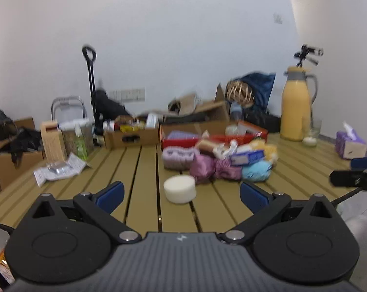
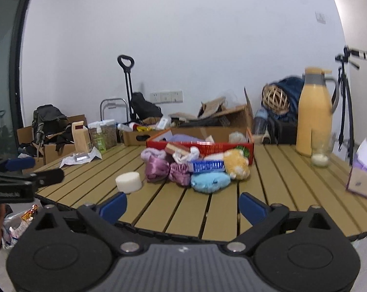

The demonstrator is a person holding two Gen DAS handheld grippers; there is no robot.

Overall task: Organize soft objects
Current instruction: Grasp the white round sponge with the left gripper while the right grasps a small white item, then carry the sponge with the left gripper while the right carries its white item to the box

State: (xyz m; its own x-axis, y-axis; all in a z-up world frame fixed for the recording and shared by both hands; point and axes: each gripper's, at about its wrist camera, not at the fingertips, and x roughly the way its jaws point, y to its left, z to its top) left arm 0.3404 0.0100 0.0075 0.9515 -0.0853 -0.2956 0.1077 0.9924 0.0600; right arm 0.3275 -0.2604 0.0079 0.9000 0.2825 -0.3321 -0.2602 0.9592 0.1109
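Note:
A pile of soft things lies mid-table: pink satin pieces (image 1: 205,168) (image 2: 156,169), a lilac fluffy piece (image 1: 177,157), a blue plush (image 1: 256,171) (image 2: 209,182), a yellow plush (image 2: 237,164) and a blue packet (image 2: 207,165). A white round sponge (image 1: 179,189) (image 2: 128,182) sits apart, in front of the pile. Behind the pile stands a red box (image 1: 183,142) (image 2: 232,146). My left gripper (image 1: 182,196) is open and empty just short of the sponge. My right gripper (image 2: 182,206) is open and empty at the table's near edge.
A yellow thermos (image 1: 295,104) (image 2: 313,112) and a glass (image 2: 319,155) stand at the back right, a purple tissue box (image 2: 363,177) at the far right. Cardboard boxes (image 1: 131,135), a green bottle (image 1: 80,143) and papers (image 1: 59,169) crowd the back left. The slatted table (image 2: 183,209) ends near me.

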